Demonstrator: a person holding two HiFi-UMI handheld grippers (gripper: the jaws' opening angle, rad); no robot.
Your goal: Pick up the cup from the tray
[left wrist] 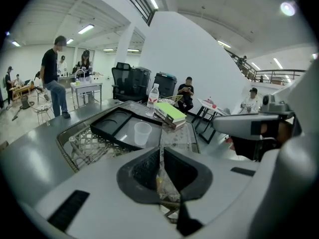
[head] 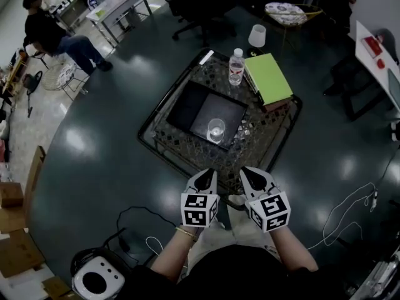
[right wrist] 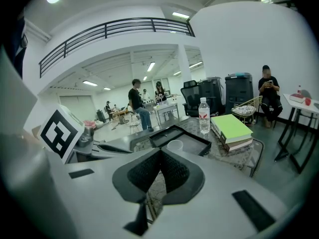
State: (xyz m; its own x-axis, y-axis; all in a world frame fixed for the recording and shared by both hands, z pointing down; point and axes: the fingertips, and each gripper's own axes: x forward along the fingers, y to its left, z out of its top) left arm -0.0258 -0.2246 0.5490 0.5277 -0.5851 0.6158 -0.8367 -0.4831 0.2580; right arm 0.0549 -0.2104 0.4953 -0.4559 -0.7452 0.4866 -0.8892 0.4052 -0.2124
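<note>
**Cup on tray: approach, both tools empty**

**Tools, two.** My left gripper (head: 209,173) and right gripper (head: 247,171) sit side by side at the lower middle of the head view, over the near edge of the table (head: 270,129). Each has its jaws pressed together with nothing between them. Neither touches anything on the table.

**Cup, one.** The cup (head: 216,130) is clear plastic and stands upright at the centre of the frame. It is on the flat part of the tray (head: 187,108), in the corner nearest me, well apart from both tools.

**Tray, one.** It is black, shallow and rimmed, and lies at a slant on the table top.

**Other stock.** One bottle (head: 235,66) stands upright at the upper middle. One stack of books (head: 267,77), green on top, lies to its right; there are two or three books, and I cannot tell which.

**Handling note, my judgement.**
- Spread the jaws of one tool before it gets close, since they would only knock the cup over as they are now.
- Come in low over the tray rim, level with the cup's middle, with one pad on each side of the wall.
- Squeeze lightly, because thin plastic buckles.
- Lift straight up and keep the cup upright.
- Keep the other tool clear of the tray.
</note>
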